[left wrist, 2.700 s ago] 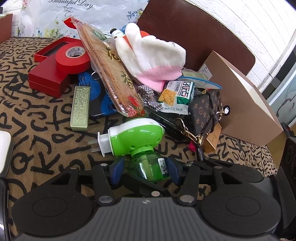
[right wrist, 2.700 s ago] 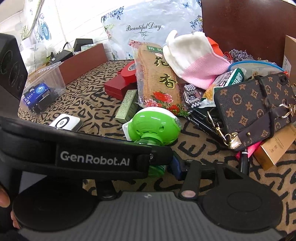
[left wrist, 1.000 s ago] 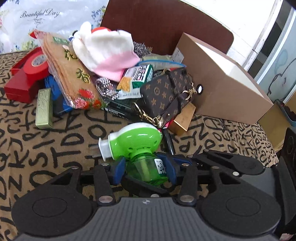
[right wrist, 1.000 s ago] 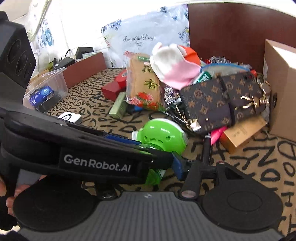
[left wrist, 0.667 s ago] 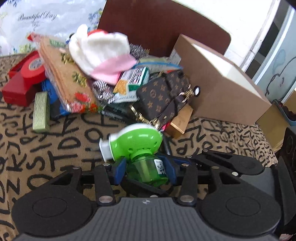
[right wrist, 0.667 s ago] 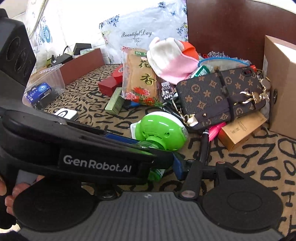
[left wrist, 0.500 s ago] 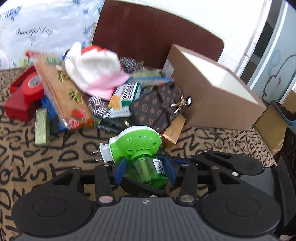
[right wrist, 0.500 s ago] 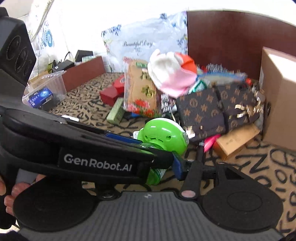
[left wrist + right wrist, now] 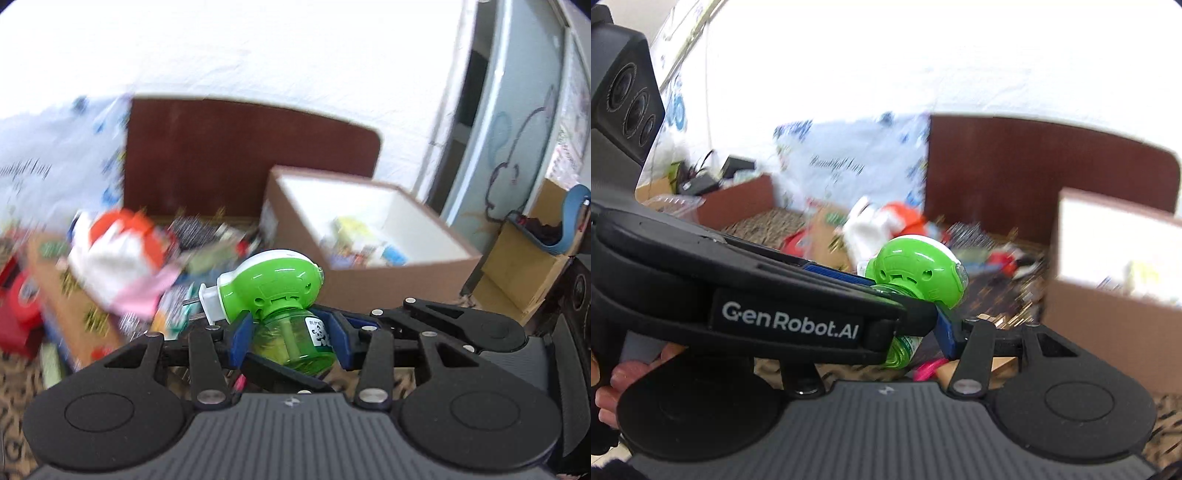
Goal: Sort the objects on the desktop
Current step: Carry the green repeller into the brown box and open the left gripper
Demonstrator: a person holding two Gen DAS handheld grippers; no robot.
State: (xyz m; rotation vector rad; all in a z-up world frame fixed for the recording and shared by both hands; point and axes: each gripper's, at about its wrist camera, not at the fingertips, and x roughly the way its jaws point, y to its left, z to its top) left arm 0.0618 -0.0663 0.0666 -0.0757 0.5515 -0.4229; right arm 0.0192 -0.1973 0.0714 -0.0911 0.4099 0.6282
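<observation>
A green plug-in vaporizer with a clear green bottle hangs above the table, its white plug pointing left. My left gripper is shut on the bottle, a blue pad on each side. In the right wrist view the vaporizer sits just ahead of my right gripper. One blue pad presses at the bottle; the other is hidden behind the left gripper's body. An open cardboard box stands just behind and to the right, with several small items inside.
A blurred pile lies at the left on the letter-print cloth: a white, pink and orange garment and red tape. A brown board backs the table. A smaller carton stands at the far right. A person's hand holds the left gripper.
Both grippers have risen together with the vaporizer and tilted upward. The pile has dropped lower in view and the box's inside now shows.
</observation>
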